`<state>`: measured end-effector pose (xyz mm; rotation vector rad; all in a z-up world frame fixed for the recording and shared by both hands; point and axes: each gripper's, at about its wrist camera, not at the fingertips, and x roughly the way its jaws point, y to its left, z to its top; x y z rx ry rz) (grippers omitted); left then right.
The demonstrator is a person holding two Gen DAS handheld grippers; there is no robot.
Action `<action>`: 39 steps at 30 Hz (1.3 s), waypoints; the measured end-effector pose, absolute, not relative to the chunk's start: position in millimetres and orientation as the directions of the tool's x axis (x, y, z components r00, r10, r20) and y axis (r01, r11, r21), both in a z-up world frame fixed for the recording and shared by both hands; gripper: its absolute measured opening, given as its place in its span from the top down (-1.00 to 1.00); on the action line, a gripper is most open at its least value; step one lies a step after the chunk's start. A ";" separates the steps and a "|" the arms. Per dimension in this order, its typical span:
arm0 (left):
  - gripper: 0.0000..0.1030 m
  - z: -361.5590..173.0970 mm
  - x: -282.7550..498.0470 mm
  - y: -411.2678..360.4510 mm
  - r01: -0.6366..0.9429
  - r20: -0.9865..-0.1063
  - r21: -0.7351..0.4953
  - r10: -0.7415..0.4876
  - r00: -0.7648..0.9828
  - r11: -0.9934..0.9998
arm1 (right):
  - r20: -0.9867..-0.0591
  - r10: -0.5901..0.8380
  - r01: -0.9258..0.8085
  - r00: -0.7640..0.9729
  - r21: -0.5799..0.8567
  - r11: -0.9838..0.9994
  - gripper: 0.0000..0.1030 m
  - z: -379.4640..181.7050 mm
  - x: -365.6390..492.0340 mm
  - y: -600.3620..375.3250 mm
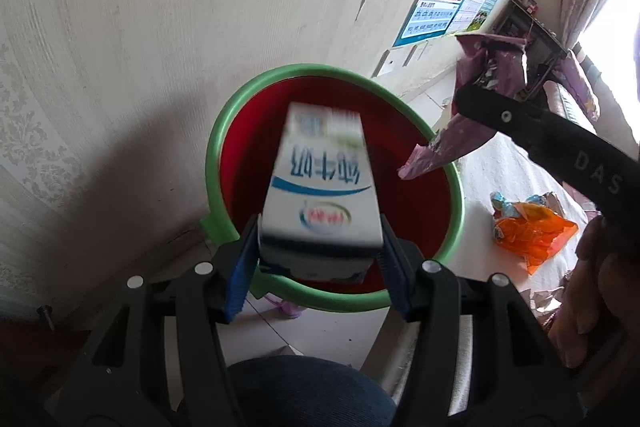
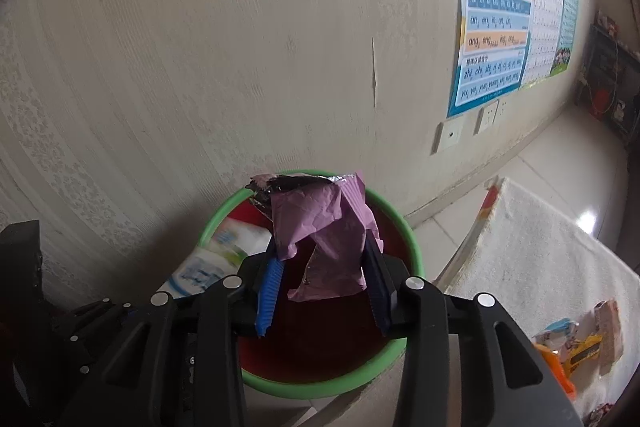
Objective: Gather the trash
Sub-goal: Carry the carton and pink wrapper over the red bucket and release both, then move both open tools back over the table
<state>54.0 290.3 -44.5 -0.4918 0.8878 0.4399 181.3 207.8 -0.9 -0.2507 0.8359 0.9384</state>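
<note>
Midway: left gripper (image 1: 320,247) clamps milk carton (image 1: 320,187) over the red bin (image 1: 224,131), right gripper (image 2: 320,279) pinches purple wrapper (image 2: 320,227) above it too; neither dropped yet, orange wrapper (image 1: 532,231) and other scraps left on white mat (image 2: 540,247)
</note>
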 end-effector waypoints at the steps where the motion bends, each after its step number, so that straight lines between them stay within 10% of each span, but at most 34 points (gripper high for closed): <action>1: -0.04 -44.0 54.2 290.3 -0.554 -0.815 -0.217 0.164 0.556 0.804 | -0.731 0.608 -0.792 0.311 0.155 0.591 0.25 -2.8 182.1 208.7; 4: -0.04 -43.9 54.0 289.0 -0.546 -0.813 -0.214 0.163 0.560 0.810 | -0.737 0.602 -0.791 0.308 0.152 0.592 0.25 -6.9 183.2 211.0; 8: -0.34 -42.4 52.7 288.7 -0.561 -0.813 -0.193 0.189 0.551 0.805 | -0.738 0.603 -0.792 0.304 0.156 0.590 -0.32 -6.7 183.8 211.8; 15: -0.77 -37.3 51.3 283.7 -0.566 -0.802 -0.156 0.231 0.551 0.810 | -0.723 0.614 -0.780 0.318 0.168 0.603 -0.73 0.6 183.7 205.8; 39: -0.90 -22.3 43.8 236.7 -0.498 -0.786 -0.157 0.196 0.586 0.853 | -0.690 0.588 -0.678 0.422 0.190 0.710 -0.86 30.8 133.7 64.5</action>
